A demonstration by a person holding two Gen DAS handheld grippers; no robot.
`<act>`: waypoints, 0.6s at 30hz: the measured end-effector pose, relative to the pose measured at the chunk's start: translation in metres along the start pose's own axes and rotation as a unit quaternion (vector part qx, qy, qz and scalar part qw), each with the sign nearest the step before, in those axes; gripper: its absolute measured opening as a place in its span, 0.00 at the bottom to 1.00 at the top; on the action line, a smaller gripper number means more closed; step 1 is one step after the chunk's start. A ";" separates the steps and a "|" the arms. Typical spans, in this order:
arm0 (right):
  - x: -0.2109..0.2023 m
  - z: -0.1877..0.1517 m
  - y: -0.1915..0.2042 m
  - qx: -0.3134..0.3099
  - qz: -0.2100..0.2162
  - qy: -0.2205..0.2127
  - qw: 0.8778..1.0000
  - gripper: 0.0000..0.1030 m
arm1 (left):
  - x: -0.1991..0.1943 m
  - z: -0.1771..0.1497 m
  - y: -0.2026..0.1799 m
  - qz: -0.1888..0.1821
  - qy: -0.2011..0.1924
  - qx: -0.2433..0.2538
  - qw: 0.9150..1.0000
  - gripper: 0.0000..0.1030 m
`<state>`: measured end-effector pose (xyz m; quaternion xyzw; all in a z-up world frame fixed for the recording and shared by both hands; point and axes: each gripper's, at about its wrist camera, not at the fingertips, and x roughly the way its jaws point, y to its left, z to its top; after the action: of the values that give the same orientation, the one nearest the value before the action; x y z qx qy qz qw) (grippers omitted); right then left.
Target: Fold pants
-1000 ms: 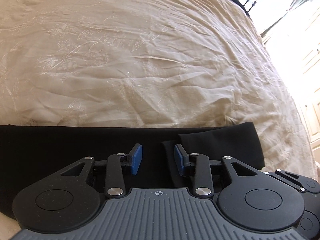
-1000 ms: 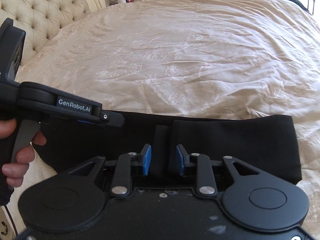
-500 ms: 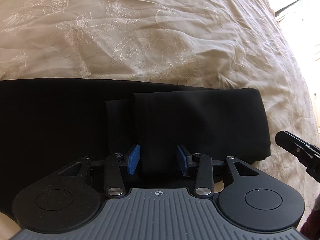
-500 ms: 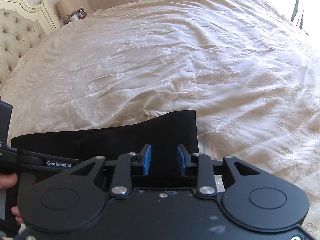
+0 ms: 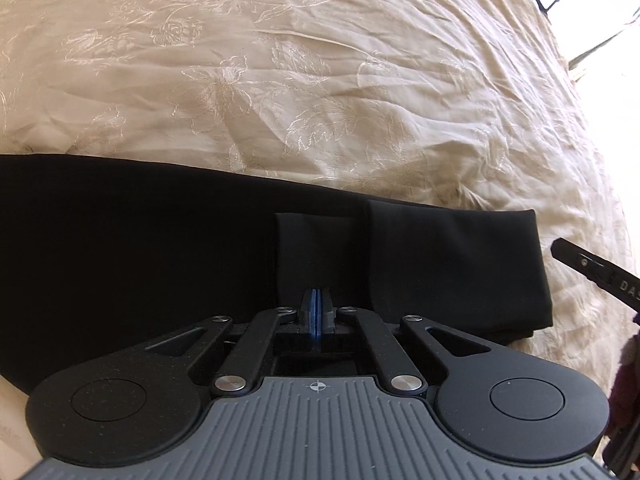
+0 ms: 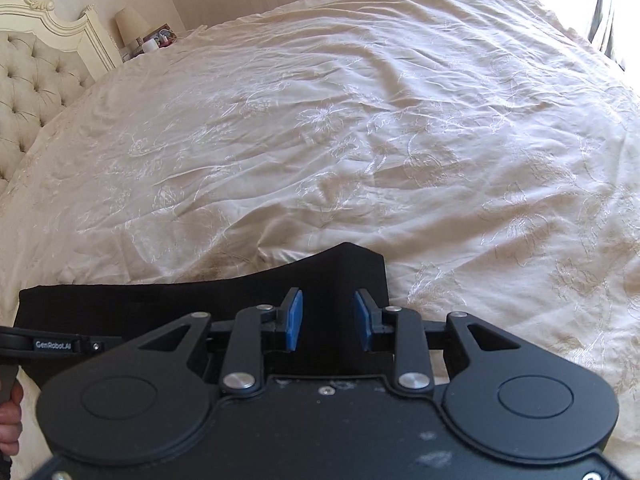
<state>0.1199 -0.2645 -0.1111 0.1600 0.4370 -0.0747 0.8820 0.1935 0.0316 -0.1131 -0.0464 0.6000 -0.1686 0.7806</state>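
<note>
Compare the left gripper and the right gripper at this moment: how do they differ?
The left gripper is shut, blue pads together, over the middle of the black pants; whether it pinches cloth is unclear. The right gripper stands open, its pads apart at the pants' raised end. Both point down at the pants on the cream bedspread.

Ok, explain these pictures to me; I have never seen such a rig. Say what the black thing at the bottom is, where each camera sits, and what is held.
There is no robot. A person holds a tool in each hand, and each tool has a camera looking along its tongs. One picture comes from each tool. Black pants lie part-folded on a cream embroidered bedspread. The left tongs are shut over the pants; whether they pinch cloth cannot be seen. The right tongs stand open at the pants' end.
</note>
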 end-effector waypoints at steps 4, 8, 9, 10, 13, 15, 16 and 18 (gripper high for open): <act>0.010 0.011 -0.007 0.001 -0.001 -0.001 1.000 0.31 | 0.009 0.005 -0.014 -0.028 0.012 0.011 0.999 0.42; 0.006 0.014 -0.009 0.001 0.006 -0.005 1.000 0.31 | 0.029 0.006 -0.033 -0.037 0.023 0.036 0.998 0.43; 0.005 0.014 -0.010 0.002 0.007 -0.005 1.000 0.31 | 0.035 0.006 -0.038 -0.036 0.028 0.042 0.998 0.44; 0.004 0.014 -0.010 0.002 0.008 -0.004 1.000 0.31 | 0.041 0.007 -0.041 -0.033 0.033 0.045 0.998 0.44; 0.001 0.009 -0.012 0.004 0.007 -0.002 1.000 0.31 | 0.051 0.005 -0.048 -0.047 0.028 0.051 0.997 0.29; 0.000 0.006 -0.014 0.008 0.005 -0.001 1.000 0.31 | 0.049 0.004 -0.052 -0.052 0.018 0.058 0.997 0.06; -0.001 0.005 -0.015 0.010 0.004 -0.001 1.000 0.31 | 0.046 0.004 -0.055 -0.047 0.015 0.066 0.997 0.05; -0.003 0.004 -0.019 0.014 0.002 -0.001 1.000 0.31 | 0.034 0.000 -0.060 -0.033 -0.005 0.087 0.996 0.04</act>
<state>0.1160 -0.2833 -0.1106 0.1728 0.4349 -0.0795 0.8801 0.1893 -0.0356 -0.1282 0.0013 0.5772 -0.2461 0.7786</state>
